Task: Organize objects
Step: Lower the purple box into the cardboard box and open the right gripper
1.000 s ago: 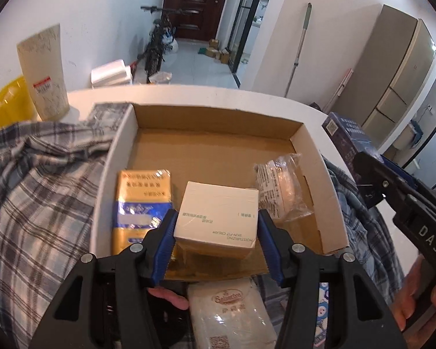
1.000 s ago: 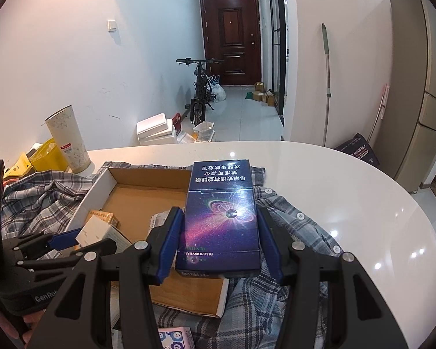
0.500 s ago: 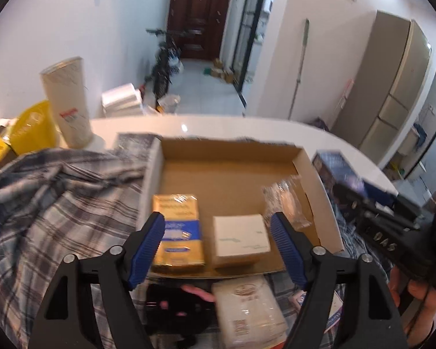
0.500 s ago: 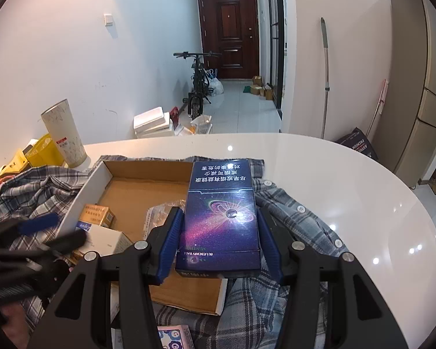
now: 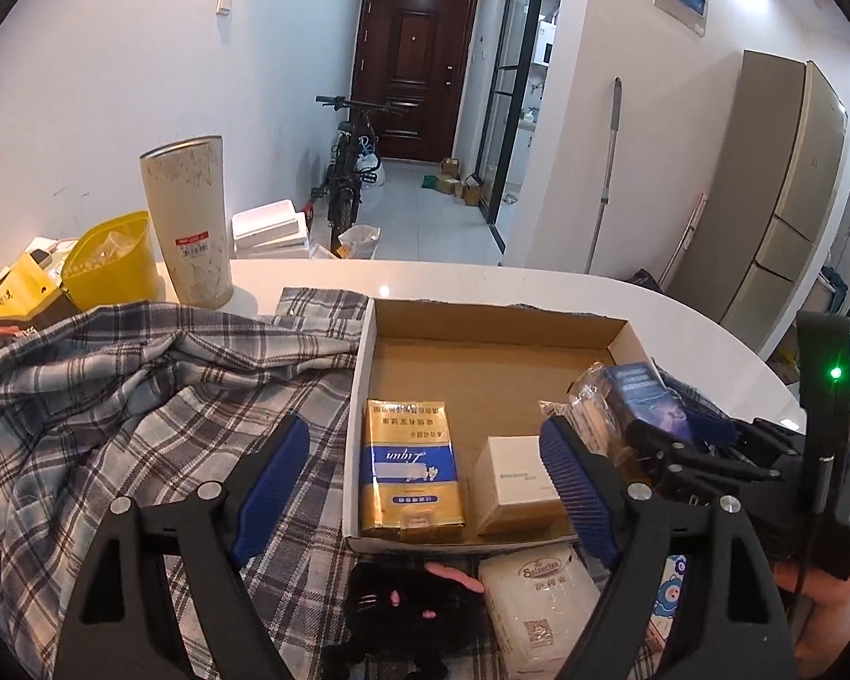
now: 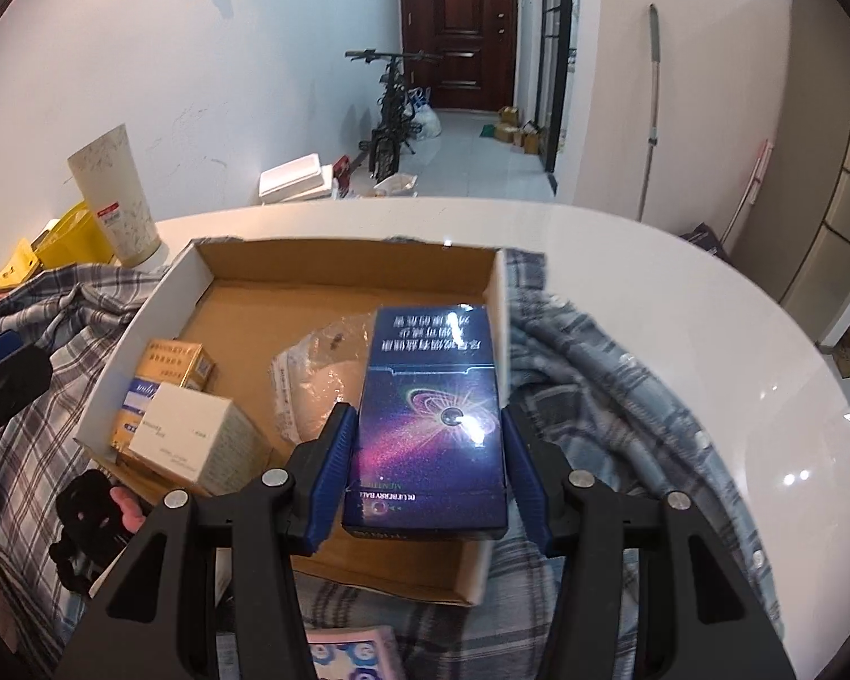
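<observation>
A shallow cardboard box lies on a plaid shirt on the white table. In it are a gold packet, a white carton and a clear plastic bag. My left gripper is open and empty, drawn back in front of the box's near edge. My right gripper is shut on a dark blue galaxy-print box and holds it over the right side of the cardboard box.
A plaid shirt covers the table's left. A tall cream tumbler and a yellow tub stand at the back left. A black plush toy and a white tissue pack lie just before the box.
My left gripper let go of the white carton in the box, opened and pulled back. My right gripper carried the blue box left, over the cardboard box.
</observation>
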Available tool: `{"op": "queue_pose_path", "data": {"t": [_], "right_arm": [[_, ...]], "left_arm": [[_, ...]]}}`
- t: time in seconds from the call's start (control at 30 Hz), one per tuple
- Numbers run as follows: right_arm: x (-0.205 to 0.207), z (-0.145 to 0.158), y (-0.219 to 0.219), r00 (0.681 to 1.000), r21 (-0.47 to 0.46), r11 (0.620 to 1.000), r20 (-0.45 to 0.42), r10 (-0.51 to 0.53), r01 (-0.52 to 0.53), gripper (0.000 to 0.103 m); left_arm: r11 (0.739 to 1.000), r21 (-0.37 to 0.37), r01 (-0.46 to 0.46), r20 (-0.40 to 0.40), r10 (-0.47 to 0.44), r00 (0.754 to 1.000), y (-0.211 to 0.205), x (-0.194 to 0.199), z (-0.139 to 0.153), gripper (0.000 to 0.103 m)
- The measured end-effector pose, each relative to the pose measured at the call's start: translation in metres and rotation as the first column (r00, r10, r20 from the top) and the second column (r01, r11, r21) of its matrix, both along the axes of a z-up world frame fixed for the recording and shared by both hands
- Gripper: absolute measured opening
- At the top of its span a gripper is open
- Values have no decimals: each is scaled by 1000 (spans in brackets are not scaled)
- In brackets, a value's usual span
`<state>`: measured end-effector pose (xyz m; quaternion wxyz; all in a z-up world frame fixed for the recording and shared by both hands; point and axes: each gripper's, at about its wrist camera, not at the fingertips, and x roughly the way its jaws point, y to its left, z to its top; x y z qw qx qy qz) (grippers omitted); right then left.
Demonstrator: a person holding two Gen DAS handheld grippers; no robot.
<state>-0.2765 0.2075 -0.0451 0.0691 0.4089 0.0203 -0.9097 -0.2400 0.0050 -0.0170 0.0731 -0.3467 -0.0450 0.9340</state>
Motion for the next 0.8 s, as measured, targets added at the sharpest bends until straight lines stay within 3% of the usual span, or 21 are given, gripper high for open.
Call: {"op": "queue_pose_path", "data": {"t": [0.27, 0.53, 0.7, 0.8], "right_arm": [[1, -6, -11, 999, -18, 999, 17, 31, -31, 51], [-1, -9, -6, 999, -22, 1000, 30, 23, -22, 52], [8, 8, -3, 998, -58, 997, -23, 53, -54, 73], [17, 29, 4, 996, -77, 996, -72, 45, -51, 75]], "left_arm": [[1000, 13, 2, 2, -2, 1000, -3, 0, -1, 85], [999, -28, 18, -23, -18, 1000, 4, 5, 2, 85], [999, -30, 32, -54, -33, 998, 8, 16, 18, 85], [999, -32, 33, -102, -36, 994, 9, 27, 37, 85]]}}
